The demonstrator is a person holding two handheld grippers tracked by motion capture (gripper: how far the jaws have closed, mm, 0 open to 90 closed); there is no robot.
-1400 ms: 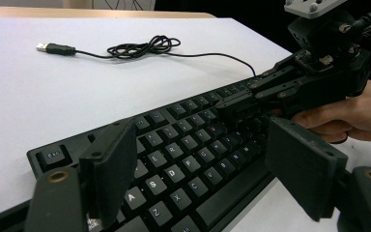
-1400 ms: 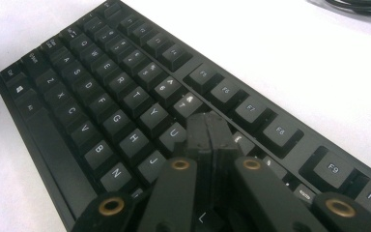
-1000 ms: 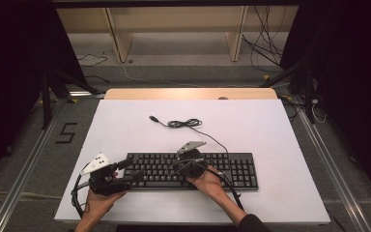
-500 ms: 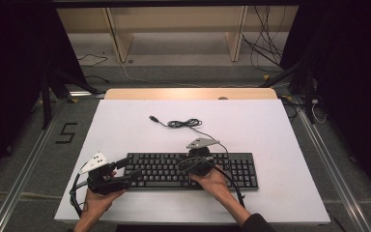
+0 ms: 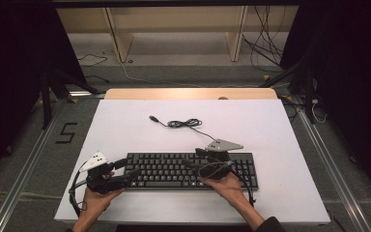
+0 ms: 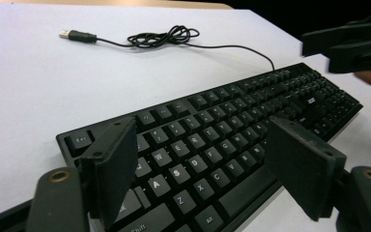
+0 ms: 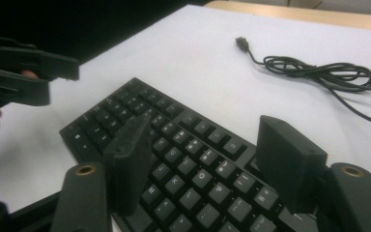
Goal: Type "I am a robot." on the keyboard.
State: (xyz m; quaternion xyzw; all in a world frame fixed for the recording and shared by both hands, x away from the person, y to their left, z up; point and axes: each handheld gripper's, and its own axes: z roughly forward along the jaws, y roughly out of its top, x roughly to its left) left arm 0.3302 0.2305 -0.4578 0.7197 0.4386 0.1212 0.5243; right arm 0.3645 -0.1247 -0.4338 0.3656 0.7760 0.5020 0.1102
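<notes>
A black keyboard [image 5: 193, 170] lies across the near half of the white table [image 5: 270, 121]. Its thin cable [image 5: 184, 123] is coiled behind it and ends in a loose USB plug [image 5: 152, 118]. My left gripper [image 5: 128, 173] hovers over the keyboard's left end [image 6: 193, 145], jaws open with only keys under them. My right gripper [image 5: 193, 158] is over the keyboard's right half [image 7: 174, 140]. Its jaws have just been opening and now stand wide, with nothing between the pads. The left gripper view also shows the right gripper [image 6: 352, 46], and the right gripper view shows the left gripper [image 7: 24, 72].
A wooden strip [image 5: 188, 93] runs along the table's far edge, with a wooden shelf frame [image 5: 174, 29] on the floor beyond. Loose cables [image 5: 265, 53] lie on the floor at the back right. White tabletop lies bare behind the coiled cable [image 6: 166, 36] and on both sides of the keyboard.
My right gripper has moved right along the keyboard and lifted a little, and its jaws have gone from shut to wide open. The left gripper and keyboard have stayed put.
</notes>
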